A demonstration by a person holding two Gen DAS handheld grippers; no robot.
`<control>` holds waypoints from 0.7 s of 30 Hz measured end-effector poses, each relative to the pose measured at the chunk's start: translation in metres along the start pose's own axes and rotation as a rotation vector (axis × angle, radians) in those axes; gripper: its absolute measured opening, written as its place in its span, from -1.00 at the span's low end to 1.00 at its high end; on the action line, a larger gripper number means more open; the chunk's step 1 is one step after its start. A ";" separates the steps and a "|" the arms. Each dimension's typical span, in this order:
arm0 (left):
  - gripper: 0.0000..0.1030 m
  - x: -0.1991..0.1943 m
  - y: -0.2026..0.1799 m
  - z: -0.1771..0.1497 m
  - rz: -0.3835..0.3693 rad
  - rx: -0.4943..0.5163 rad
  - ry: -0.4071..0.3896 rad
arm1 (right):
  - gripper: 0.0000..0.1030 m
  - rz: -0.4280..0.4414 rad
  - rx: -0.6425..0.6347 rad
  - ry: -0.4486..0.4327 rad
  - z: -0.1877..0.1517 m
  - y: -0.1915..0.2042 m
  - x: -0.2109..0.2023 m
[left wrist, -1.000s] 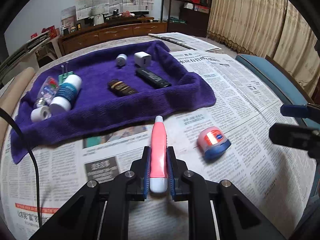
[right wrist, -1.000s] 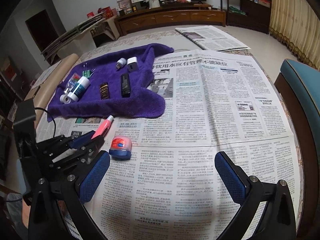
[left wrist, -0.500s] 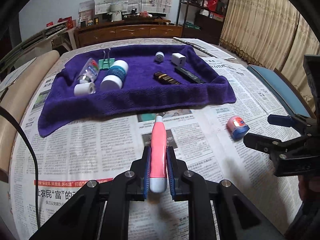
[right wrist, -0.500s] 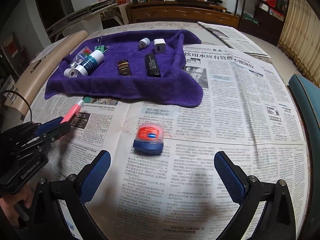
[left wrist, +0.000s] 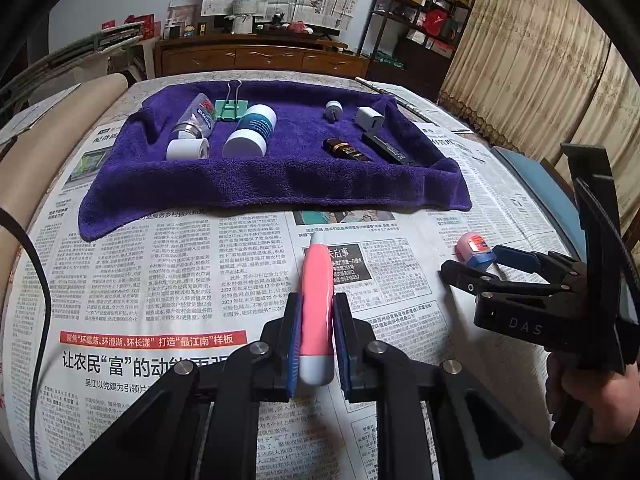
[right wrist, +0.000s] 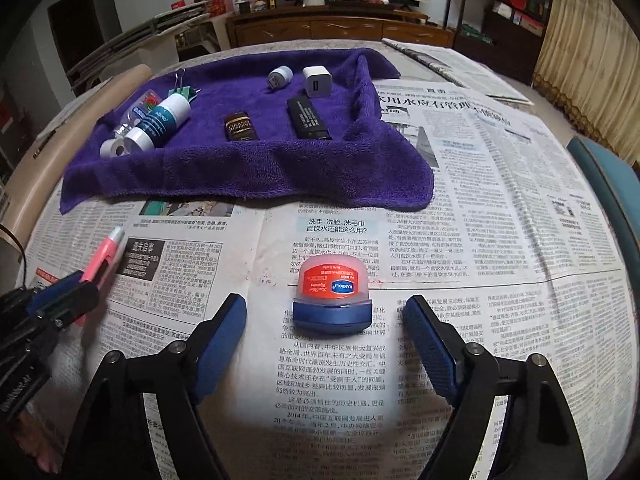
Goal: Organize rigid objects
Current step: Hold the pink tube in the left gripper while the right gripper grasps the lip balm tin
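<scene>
My left gripper (left wrist: 317, 344) is shut on a pink and white tube (left wrist: 317, 304), held over the newspaper short of the purple towel (left wrist: 280, 184). The tube also shows in the right wrist view (right wrist: 102, 258). My right gripper (right wrist: 325, 316) is open, its blue pads either side of a small jar with a red label and blue lid (right wrist: 332, 300) lying on the newspaper. That jar shows in the left wrist view (left wrist: 474, 249) with the right gripper (left wrist: 480, 262) at it. The towel (right wrist: 248, 164) holds several small items.
On the towel lie a white and teal bottle (left wrist: 252, 132), a clear bottle (left wrist: 194, 118), a tape roll (left wrist: 187, 149), a green binder clip (left wrist: 231, 109), a white charger (left wrist: 369, 119), a black bar (left wrist: 386, 149) and a brown box (left wrist: 346, 150). A teal chair (right wrist: 612, 176) stands right.
My right gripper has closed in on the small jar, which now sits between its open pads. My left gripper, still holding the tube, has drawn back to the left, squarer to the towel.
</scene>
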State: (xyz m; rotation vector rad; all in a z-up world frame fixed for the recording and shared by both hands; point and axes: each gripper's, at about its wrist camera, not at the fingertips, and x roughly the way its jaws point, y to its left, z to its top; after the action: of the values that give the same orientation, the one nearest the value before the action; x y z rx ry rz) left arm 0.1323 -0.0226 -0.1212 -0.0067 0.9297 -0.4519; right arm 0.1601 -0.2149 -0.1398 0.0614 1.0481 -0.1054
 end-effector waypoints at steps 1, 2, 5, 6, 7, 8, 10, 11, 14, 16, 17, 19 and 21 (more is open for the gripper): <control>-0.70 0.000 0.001 0.000 -0.001 -0.002 -0.002 | 0.57 -0.003 -0.003 -0.007 0.000 0.001 0.000; -0.70 0.001 0.001 0.000 -0.004 -0.005 -0.001 | 0.56 -0.004 -0.005 -0.014 -0.001 0.001 -0.001; -0.70 0.003 0.004 -0.001 -0.011 -0.015 0.002 | 0.54 -0.001 -0.009 -0.031 0.000 0.002 0.000; -0.70 0.002 0.004 -0.001 -0.012 -0.018 0.003 | 0.47 0.001 -0.008 -0.037 0.000 0.002 0.000; -0.70 0.003 0.005 -0.001 -0.013 -0.021 0.005 | 0.37 0.003 -0.013 -0.045 0.000 0.003 0.000; -0.70 0.004 0.005 -0.002 -0.014 -0.022 0.006 | 0.31 0.009 -0.024 -0.050 0.000 0.004 -0.001; -0.70 0.005 0.005 -0.002 -0.014 -0.025 0.009 | 0.09 0.017 -0.037 -0.061 0.000 0.006 -0.002; -0.70 0.004 0.006 -0.003 -0.014 -0.027 0.009 | -0.01 0.022 -0.046 -0.066 0.000 0.007 -0.003; -0.70 0.003 0.006 -0.002 -0.017 -0.029 0.008 | -0.27 0.045 -0.060 -0.074 -0.002 0.011 -0.005; -0.70 0.001 0.006 -0.002 -0.018 -0.030 0.002 | -0.27 0.060 -0.058 -0.076 -0.002 0.011 -0.005; -0.70 0.000 0.007 -0.002 -0.018 -0.031 0.000 | -0.27 0.065 -0.057 -0.076 -0.002 0.011 -0.006; -0.70 -0.003 0.009 -0.001 -0.017 -0.034 -0.006 | -0.27 0.081 -0.050 -0.070 -0.002 0.009 -0.006; -0.70 -0.006 0.011 0.001 -0.018 -0.037 -0.012 | -0.27 0.096 -0.035 -0.064 0.000 0.006 -0.006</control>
State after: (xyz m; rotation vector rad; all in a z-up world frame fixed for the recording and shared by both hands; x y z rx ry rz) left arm 0.1338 -0.0108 -0.1186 -0.0515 0.9271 -0.4511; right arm 0.1575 -0.2082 -0.1348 0.0760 0.9808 -0.0017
